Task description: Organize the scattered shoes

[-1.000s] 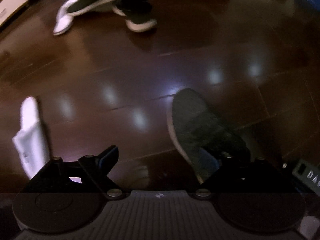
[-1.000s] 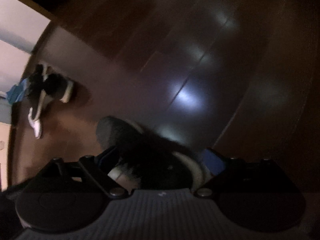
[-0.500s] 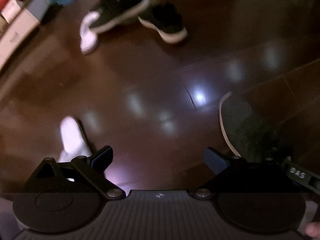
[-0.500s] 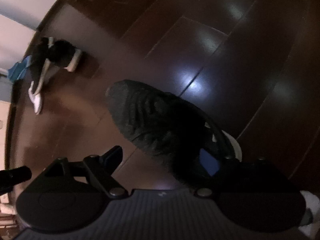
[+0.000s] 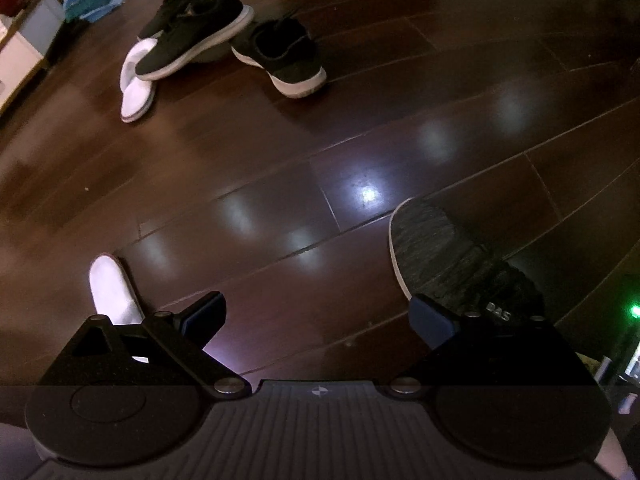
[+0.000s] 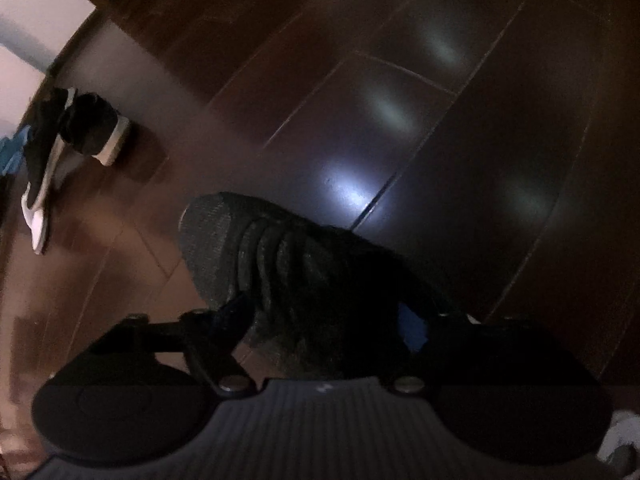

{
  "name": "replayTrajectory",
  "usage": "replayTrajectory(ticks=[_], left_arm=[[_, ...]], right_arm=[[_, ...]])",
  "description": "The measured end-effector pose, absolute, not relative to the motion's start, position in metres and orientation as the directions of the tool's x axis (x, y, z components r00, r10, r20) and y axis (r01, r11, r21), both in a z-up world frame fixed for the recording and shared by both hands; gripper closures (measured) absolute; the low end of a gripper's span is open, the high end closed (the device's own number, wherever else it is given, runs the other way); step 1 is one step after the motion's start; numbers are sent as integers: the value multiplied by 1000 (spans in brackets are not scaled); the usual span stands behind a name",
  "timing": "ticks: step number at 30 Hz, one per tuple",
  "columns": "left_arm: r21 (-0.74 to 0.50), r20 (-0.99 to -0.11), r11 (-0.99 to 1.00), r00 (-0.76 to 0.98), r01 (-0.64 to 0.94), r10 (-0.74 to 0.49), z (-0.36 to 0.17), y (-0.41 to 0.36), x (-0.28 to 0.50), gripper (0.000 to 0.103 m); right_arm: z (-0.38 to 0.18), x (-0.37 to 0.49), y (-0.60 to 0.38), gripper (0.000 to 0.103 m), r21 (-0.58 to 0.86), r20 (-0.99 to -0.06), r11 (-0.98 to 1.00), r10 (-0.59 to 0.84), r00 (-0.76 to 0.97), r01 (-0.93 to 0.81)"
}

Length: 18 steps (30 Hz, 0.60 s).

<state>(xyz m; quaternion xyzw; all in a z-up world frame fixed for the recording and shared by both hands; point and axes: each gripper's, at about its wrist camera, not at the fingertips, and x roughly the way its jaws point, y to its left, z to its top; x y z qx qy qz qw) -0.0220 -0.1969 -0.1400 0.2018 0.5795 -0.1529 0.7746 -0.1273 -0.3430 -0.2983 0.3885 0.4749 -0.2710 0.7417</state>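
Sneakers (image 5: 224, 36) remain heaped upper left; right gripper (image 6: 324, 320) clamps a dark knit sneaker (image 6: 288, 264); left gripper (image 5: 316, 316) gapes empty.

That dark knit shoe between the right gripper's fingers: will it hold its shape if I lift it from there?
The dark knit shoe looks soft-woven, so its upper will probably squash under the right gripper. The pale sole edge should stay stiffer. Held near the heel, the toe may sag.

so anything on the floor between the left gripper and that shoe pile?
Nothing visible. Bare wood floor runs from the open left gripper to the pile of dark sneakers. A white slipper lies off to its left, out of the path.
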Motion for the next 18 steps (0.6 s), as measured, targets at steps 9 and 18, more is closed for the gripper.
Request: replayTrajectory(ticks=[9, 18], left_arm=[[90, -970, 886, 241, 455, -25, -138, -198, -22, 3], [76, -970, 890, 240, 450, -39, -133, -203, -24, 3]], right_arm=[[-293, -119, -344, 73, 302, -918, 666, 11, 396, 682], [-271, -105, -332, 84, 121, -937, 931, -7, 350, 343]])
